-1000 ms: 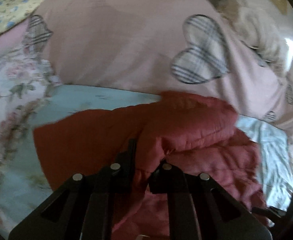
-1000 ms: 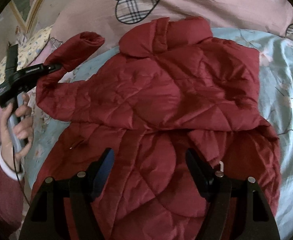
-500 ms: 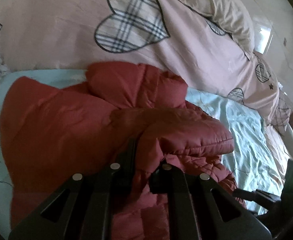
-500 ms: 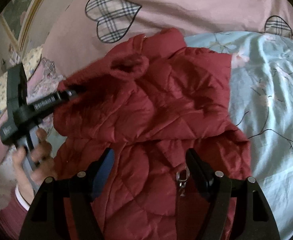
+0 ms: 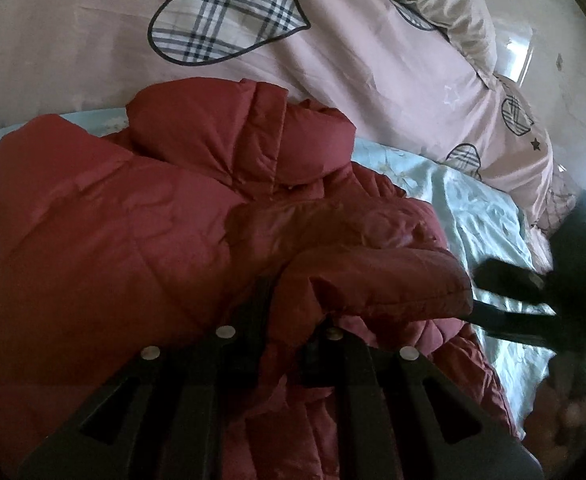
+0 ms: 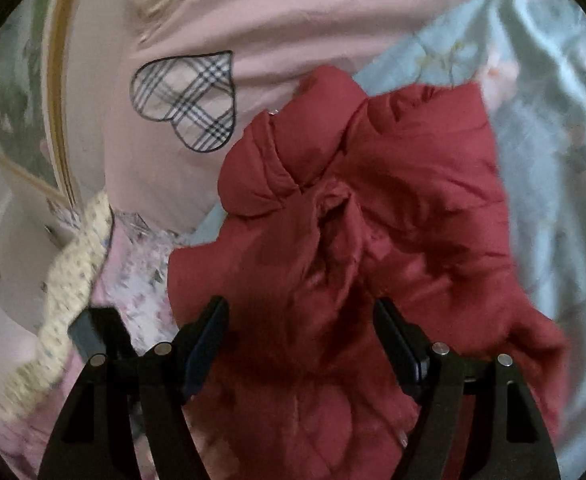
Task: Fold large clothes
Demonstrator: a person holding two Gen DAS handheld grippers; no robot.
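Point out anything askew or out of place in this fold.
The red jacket lies bunched and crooked on the light blue sheet: its collar is tipped toward the pink heart-print duvet, and its edges do not line up. The left gripper is shut on a puffy sleeve. No damage shows.

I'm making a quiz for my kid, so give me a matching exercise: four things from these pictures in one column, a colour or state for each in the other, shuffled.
Things:
1. jacket
2. sheet
3. left tongs
4. right tongs

Colours or states:
A. open
B. pale blue
C. dark red
D. shut on a sleeve

Pairs: 1-C, 2-B, 3-D, 4-A
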